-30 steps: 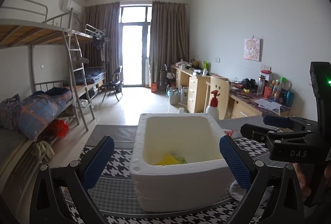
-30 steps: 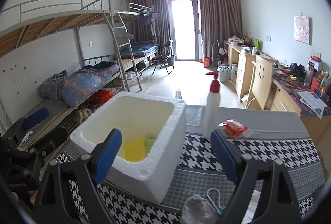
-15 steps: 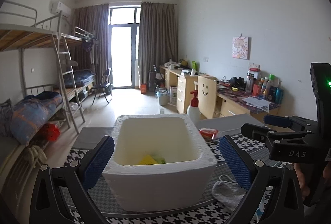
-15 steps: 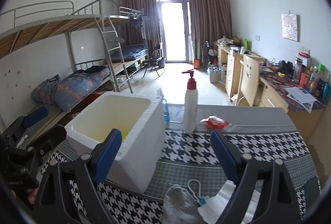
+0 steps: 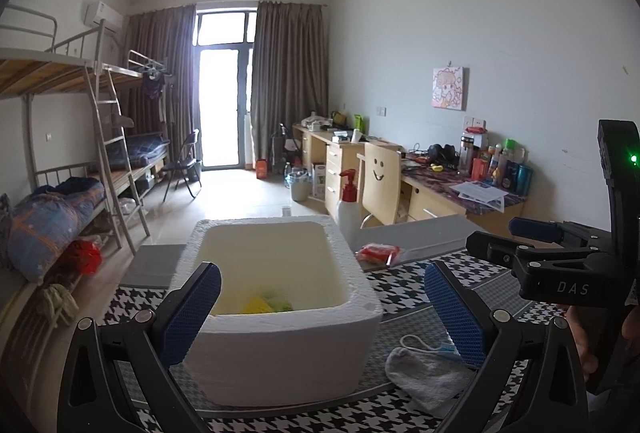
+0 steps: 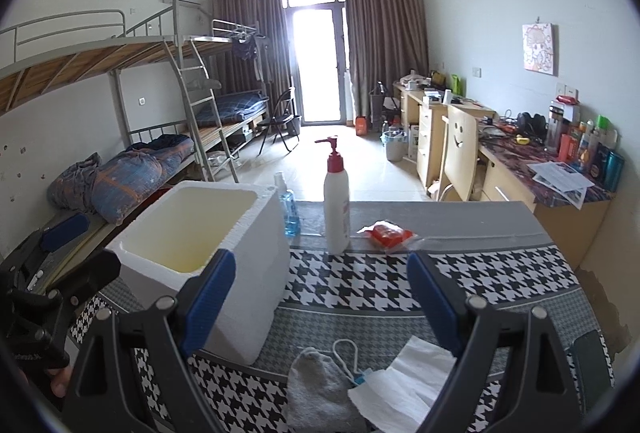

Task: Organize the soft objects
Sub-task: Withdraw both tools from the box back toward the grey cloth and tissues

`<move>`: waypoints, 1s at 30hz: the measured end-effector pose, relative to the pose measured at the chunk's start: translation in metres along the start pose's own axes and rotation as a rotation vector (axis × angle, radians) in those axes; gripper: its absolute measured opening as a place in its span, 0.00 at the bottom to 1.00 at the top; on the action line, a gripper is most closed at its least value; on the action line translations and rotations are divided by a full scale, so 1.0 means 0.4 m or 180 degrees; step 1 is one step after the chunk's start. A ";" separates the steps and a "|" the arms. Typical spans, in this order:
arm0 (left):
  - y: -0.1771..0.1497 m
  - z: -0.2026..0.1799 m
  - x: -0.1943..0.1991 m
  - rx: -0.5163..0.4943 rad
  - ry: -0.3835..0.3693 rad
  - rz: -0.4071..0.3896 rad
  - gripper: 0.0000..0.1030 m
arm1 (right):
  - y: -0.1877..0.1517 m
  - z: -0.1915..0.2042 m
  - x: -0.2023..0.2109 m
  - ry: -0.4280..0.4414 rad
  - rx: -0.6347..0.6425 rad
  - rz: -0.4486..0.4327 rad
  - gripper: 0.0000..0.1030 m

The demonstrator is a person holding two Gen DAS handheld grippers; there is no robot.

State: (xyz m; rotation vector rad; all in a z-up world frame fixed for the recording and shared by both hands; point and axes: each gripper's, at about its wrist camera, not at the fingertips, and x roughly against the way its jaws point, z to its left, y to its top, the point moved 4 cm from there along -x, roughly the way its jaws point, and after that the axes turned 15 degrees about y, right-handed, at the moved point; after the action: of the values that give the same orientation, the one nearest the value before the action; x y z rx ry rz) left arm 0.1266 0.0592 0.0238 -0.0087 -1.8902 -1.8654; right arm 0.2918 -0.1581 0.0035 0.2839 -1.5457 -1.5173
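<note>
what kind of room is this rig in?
Likely a student dorm room: metal bunk beds with ladders along one wall, a row of cluttered study desks opposite, and curtains over a balcony door at the far end.

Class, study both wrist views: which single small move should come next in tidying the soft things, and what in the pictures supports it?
Probably lower the right gripper onto the grey sock. Its jaws stand open and empty, the sock lies loose on the table just below them, beside the white tissue, and the foam box already holds soft items.

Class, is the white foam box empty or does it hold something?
Not empty: the foam box holds yellow and green items at its bottom.
</note>
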 end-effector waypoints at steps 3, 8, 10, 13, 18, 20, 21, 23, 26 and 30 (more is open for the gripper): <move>-0.002 -0.013 0.003 -0.0010 -0.0051 -0.0002 0.99 | -0.006 -0.010 0.012 -0.0029 -0.0013 -0.0011 0.88; -0.007 -0.034 0.006 -0.0030 -0.0138 0.0011 0.99 | -0.019 -0.032 0.031 -0.0109 -0.0047 -0.0005 0.88; -0.010 -0.041 0.006 -0.0045 -0.0163 0.0019 0.99 | -0.024 -0.039 0.040 -0.0129 -0.0070 -0.0016 0.88; -0.016 -0.052 0.008 -0.0076 -0.0200 0.0036 0.99 | -0.030 -0.052 0.052 -0.0172 -0.0094 -0.0033 0.88; -0.019 -0.066 0.011 -0.0109 -0.0270 0.0033 0.99 | -0.040 -0.072 0.063 -0.0226 -0.0125 -0.0039 0.88; -0.018 -0.073 0.011 -0.0125 -0.0298 0.0035 0.99 | -0.045 -0.080 0.066 -0.0256 -0.0138 -0.0032 0.88; -0.017 -0.076 0.011 -0.0121 -0.0313 0.0036 0.99 | -0.048 -0.085 0.069 -0.0268 -0.0148 -0.0032 0.88; -0.018 -0.083 0.009 -0.0116 -0.0343 0.0049 0.99 | -0.052 -0.093 0.071 -0.0280 -0.0178 -0.0030 0.88; -0.024 -0.093 0.006 -0.0114 -0.0372 0.0074 0.99 | -0.060 -0.102 0.078 -0.0303 -0.0208 -0.0037 0.88; -0.032 -0.112 -0.002 -0.0127 -0.0427 0.0108 0.99 | -0.073 -0.113 0.088 -0.0355 -0.0207 -0.0025 0.88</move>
State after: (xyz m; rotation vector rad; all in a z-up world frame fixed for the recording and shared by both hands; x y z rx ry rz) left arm 0.1377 0.0163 0.0095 -0.1823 -1.9277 -1.9221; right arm 0.2926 -0.2195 -0.0151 0.1707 -1.5798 -1.6096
